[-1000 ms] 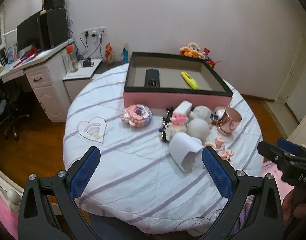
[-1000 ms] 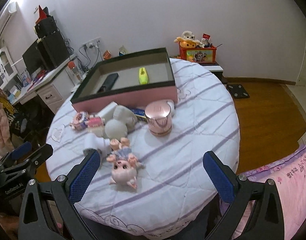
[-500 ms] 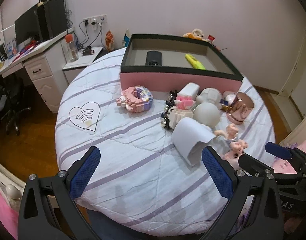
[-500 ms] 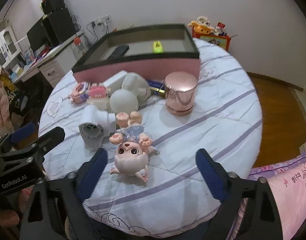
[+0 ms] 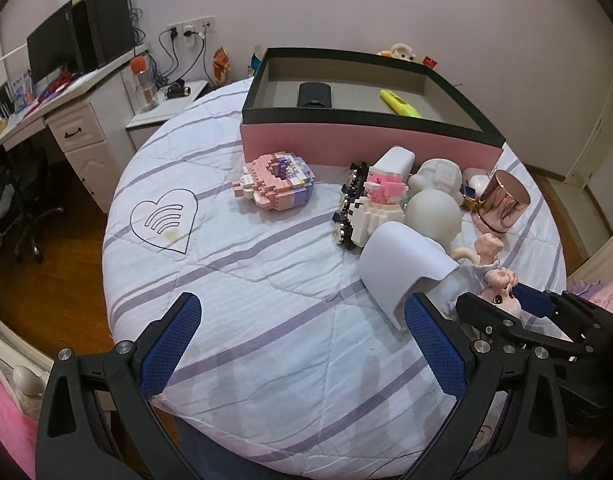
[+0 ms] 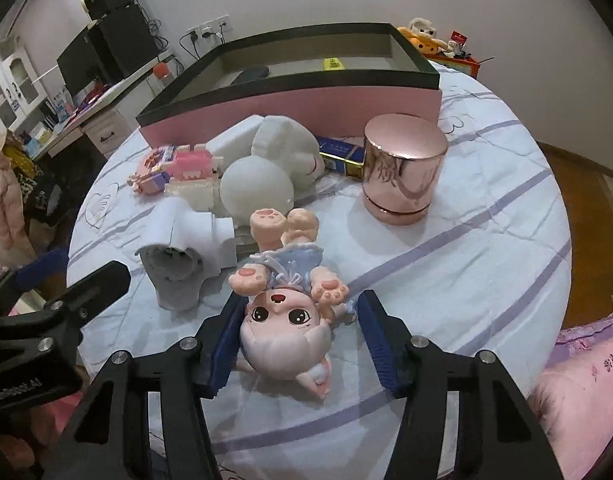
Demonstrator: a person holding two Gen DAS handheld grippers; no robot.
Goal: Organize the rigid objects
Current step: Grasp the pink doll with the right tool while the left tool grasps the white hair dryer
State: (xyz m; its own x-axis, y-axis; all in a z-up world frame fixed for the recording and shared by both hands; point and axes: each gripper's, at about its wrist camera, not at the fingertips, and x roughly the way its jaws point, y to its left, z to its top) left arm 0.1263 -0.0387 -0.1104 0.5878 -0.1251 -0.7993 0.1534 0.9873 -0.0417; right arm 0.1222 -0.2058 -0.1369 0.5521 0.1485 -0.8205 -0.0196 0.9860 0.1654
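A pink pig doll (image 6: 286,320) in a blue dress lies on its back on the round table, head towards me. My right gripper (image 6: 300,340) is open with its jaws on either side of the doll's head, narrowed but with gaps on both sides. It also shows in the left wrist view (image 5: 506,304) at the doll (image 5: 500,284). My left gripper (image 5: 302,344) is open and empty over the table's near edge. A pink box with a black rim (image 5: 370,140) holds a black remote (image 5: 314,96) and a yellow marker (image 5: 400,104).
In front of the box lie a pink brick model (image 5: 276,182), a white-and-pink brick figure (image 5: 370,204), a white ball (image 6: 256,186), a white plush (image 6: 290,152), a white bent casing (image 5: 402,272), a rose-gold cylinder (image 6: 402,172) and a blue-and-gold tin (image 6: 342,156). A desk (image 5: 78,108) stands at the left.
My right gripper has moved forward and down to the pig doll and its jaws have narrowed around the head. My left gripper has come closer to the table.
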